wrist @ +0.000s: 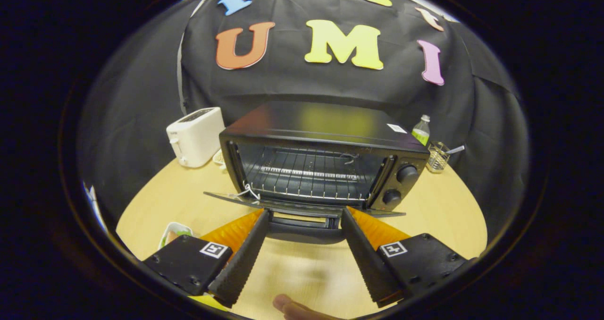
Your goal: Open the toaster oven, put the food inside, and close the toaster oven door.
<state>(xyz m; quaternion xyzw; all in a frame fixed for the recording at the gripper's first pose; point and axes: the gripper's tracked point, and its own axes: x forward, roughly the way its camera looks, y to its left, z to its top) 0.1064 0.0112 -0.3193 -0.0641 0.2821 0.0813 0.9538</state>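
The black toaster oven (pixel 325 140) stands on the wooden table with its door (pixel 292 207) dropped flat toward me. Its wire rack (pixel 306 176) is bare. The door's handle (pixel 304 225) lies right between my fingertips. My gripper (pixel 305 214) is open, its ridged black fingers (pixel 243 258) spread to either side of the handle without pressing on it. A small white dish with food (pixel 174 232) rests on the table to the left, partly hidden behind the left finger mount.
A white toaster (pixel 196 136) sits left of the oven. To the oven's right are a green-labelled bottle (pixel 421 130) and a wire basket (pixel 439 156). A fingertip of a person's hand (pixel 290 307) shows below, between the fingers. The table (pixel 439 202) has a curved edge.
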